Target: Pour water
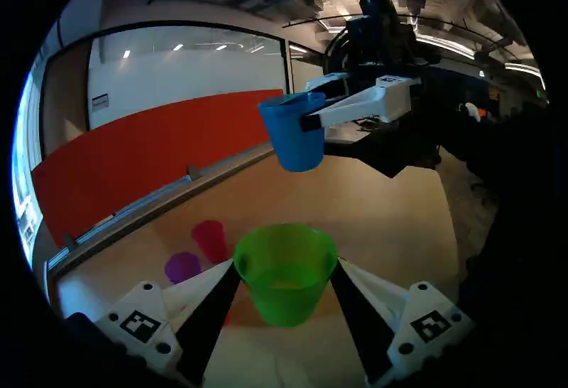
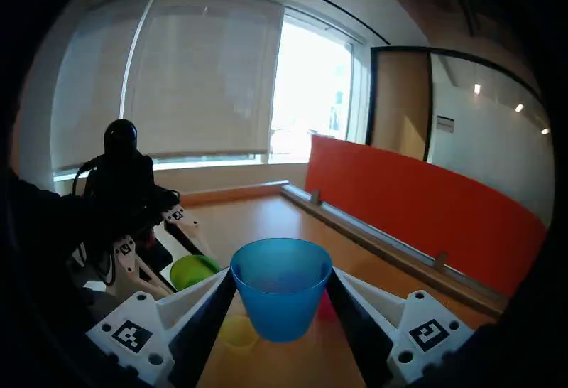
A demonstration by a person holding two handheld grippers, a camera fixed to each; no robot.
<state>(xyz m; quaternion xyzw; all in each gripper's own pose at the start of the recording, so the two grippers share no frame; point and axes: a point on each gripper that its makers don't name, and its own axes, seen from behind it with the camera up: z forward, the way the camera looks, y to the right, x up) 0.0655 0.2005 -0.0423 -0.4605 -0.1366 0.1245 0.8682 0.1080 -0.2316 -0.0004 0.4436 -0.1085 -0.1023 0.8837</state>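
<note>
Two cups over surface, green cup gripped in left gripper jaws, lower centre, blue cup gripped in right gripper jaws, upper centre

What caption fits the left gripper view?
Left hand-held gripper grips green cup; right hand-held gripper holds blue cup aloft over table.

The left gripper's dark fingers cover both flanks of the green cup clamped between them, and their bases run off the lower edge. Behind the left-hand finger, a purple cup and a red cup lose their lower parts. In the right gripper view, the blue cup pinched in the right gripper hides most of the red cup beyond it, and a finger partly covers a yellow cup. Whether either held cup contains water is unclear.
</note>
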